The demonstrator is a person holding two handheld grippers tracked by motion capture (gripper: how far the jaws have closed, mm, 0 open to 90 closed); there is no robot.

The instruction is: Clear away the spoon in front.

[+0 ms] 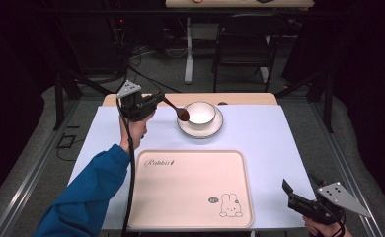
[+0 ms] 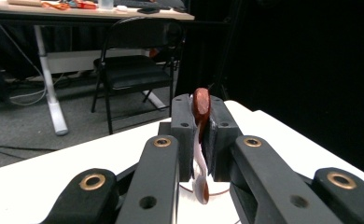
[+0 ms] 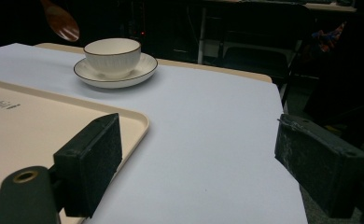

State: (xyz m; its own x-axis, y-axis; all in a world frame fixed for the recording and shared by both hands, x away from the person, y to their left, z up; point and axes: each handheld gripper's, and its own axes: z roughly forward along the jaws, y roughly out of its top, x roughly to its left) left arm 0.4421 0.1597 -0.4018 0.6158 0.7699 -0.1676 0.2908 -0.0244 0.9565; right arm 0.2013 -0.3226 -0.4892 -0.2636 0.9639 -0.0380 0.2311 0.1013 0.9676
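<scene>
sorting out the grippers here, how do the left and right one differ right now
The left gripper is shut on a brown spoon, its pads pressing the handle; the right gripper stands open with nothing between its jaws. The left gripper is raised beside the cup on its saucer at the far side; the right gripper sits low at the table's near right corner, beside the tray. Both are black, two-jawed and hand-held.

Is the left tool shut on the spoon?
Yes: left tool pads clamp the spoon handle, its head beside the cup.

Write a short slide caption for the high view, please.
Left gripper holds a brown spoon beside the white cup on its saucer; beige tray lies nearer.
</scene>
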